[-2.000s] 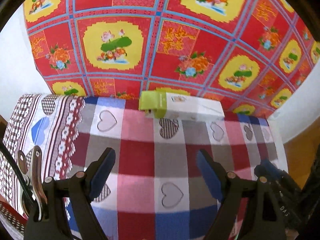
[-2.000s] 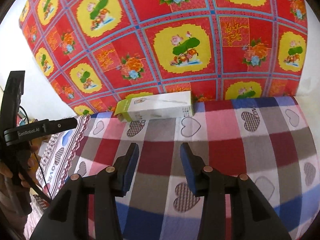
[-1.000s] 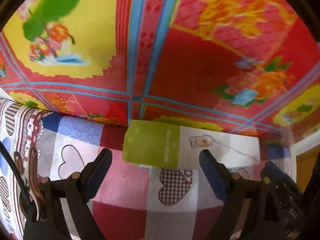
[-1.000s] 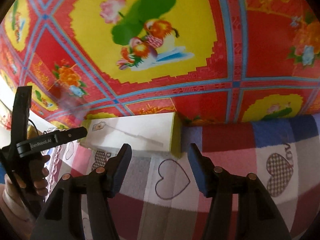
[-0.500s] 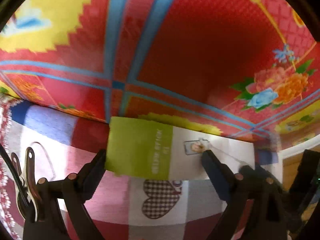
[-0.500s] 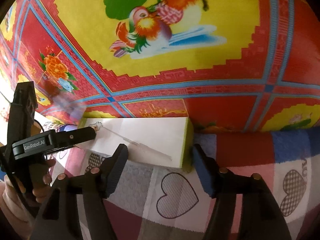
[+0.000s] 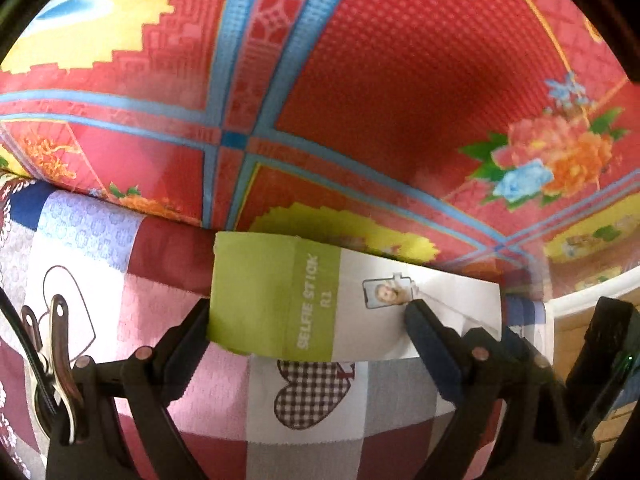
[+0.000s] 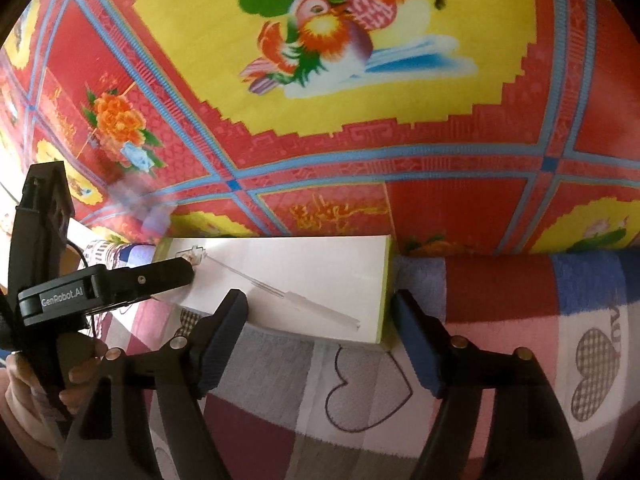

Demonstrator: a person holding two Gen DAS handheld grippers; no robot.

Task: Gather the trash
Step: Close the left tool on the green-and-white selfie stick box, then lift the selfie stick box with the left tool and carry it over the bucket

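Note:
A long selfie-stick box [image 7: 320, 304], green at one end and white along the rest, lies on a checked cloth with hearts [image 7: 160, 300], pushed against a red flowered quilt. My left gripper [image 7: 308, 320] is open and straddles the green end; one fingertip is beside that end and the other lies over the white top. In the right wrist view the box [image 8: 304, 276] shows its white side. My right gripper [image 8: 318, 316] straddles its near end, jaws opening, pads not pressing. One finger of my left gripper [image 8: 160, 274] rests at the box's far end.
The red and yellow quilt [image 8: 360, 80] rises steeply right behind the box. A person's hand [image 8: 24, 392] holds the left gripper's handle at the lower left. A metal clip [image 7: 56, 344] hangs beside the left fingers. Wooden floor [image 7: 572, 332] shows past the cloth's right edge.
Both grippers have come in close and lower over the box, which now lies between each pair of fingers. The right jaws stand wider than before.

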